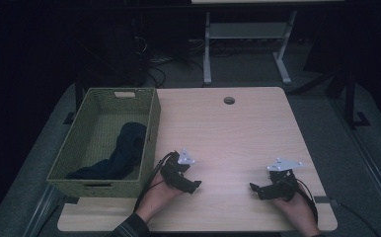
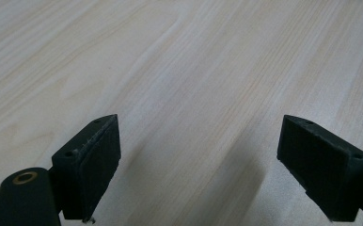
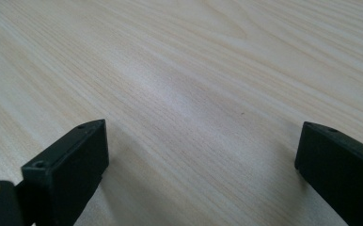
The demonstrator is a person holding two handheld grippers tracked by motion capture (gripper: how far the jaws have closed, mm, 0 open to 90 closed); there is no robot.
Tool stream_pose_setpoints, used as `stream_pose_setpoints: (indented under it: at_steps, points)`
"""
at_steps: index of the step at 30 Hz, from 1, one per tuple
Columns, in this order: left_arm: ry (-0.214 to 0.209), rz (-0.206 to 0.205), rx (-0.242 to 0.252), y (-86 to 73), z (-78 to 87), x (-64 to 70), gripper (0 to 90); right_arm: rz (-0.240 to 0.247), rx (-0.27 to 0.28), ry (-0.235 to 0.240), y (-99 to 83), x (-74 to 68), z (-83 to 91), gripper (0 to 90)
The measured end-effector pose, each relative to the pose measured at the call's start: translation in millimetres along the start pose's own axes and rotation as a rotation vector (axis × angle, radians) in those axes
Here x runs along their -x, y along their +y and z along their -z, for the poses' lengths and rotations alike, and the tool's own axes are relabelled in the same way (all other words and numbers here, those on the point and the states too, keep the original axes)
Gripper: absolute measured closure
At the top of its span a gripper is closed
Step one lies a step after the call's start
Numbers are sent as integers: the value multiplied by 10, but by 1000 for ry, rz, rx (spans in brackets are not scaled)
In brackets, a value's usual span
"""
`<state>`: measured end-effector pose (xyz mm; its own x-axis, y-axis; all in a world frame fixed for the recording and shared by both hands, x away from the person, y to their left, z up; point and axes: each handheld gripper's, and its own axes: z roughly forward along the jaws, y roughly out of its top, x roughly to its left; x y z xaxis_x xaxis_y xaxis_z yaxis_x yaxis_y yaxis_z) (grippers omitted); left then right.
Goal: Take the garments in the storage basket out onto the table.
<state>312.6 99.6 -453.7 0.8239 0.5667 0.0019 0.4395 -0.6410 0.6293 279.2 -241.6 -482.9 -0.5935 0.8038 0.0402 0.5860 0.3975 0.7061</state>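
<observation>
Dark cloth (image 1: pixel 122 153) lying lengthwise in woven basket (image 1: pixel 151 128) at bench (image 1: pixel 238 133) left edge, just left of left gripper (image 1: pixel 191 186), the nearer; right gripper (image 1: pixel 257 190) well apart; both jaws spread, empty.

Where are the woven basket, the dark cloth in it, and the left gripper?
woven basket (image 1: pixel 151 129), high view, right wall.
dark cloth (image 1: pixel 124 148), high view, its middle.
left gripper (image 1: pixel 191 185), high view, between its fingertips.

Dark navy cloth (image 1: pixel 122 153), crumpled, lying lengthwise inside green woven basket (image 1: pixel 149 131)
</observation>
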Motion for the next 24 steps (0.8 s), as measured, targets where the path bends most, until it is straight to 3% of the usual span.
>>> stream_pose_setpoints:
  at_steps: [14,24]
  points:
    - [-21,-5,-22,76,54,-17,138,0,0,0,0,0,0,28]
    - [-43,14,-14,146,131,-41,138,-1,0,0,0,-1,0,28]
